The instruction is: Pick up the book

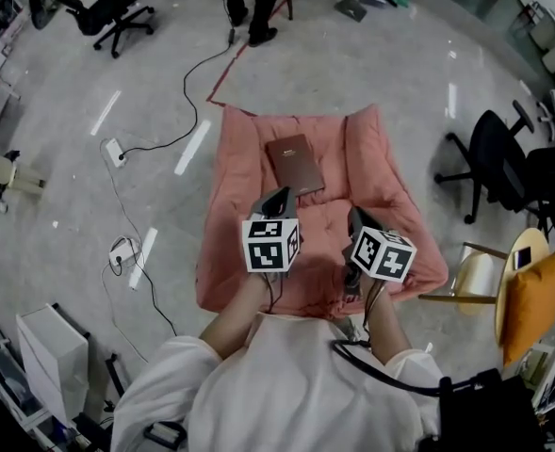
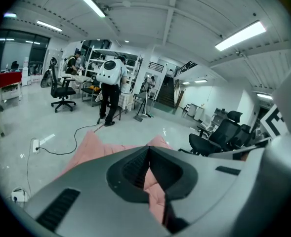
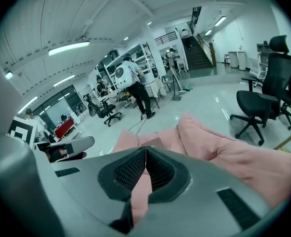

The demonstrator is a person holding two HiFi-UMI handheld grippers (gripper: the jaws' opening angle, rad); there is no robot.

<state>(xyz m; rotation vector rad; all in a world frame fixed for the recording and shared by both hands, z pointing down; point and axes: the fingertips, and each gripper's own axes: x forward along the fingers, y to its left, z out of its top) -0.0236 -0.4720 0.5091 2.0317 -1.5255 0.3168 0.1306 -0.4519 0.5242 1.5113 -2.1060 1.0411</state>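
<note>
A brown book (image 1: 294,164) lies flat on the back part of a pink floor cushion (image 1: 371,172). My left gripper (image 1: 275,200) hovers over the cushion's middle, just short of the book's near edge, its jaws shut with nothing between them. My right gripper (image 1: 356,217) hangs beside it to the right, also shut and empty. In the left gripper view the closed gripper (image 2: 148,147) hides the book; only the pink cushion (image 2: 93,147) shows. In the right gripper view a corner of the book (image 3: 155,142) peeks above the closed gripper (image 3: 145,148).
Black office chairs stand at the right (image 1: 492,158) and far left (image 1: 107,12). Cables and a power strip (image 1: 116,152) lie on the floor left of the cushion. A person (image 1: 252,3) stands beyond it. A chair with an orange pillow (image 1: 527,301) stands near right.
</note>
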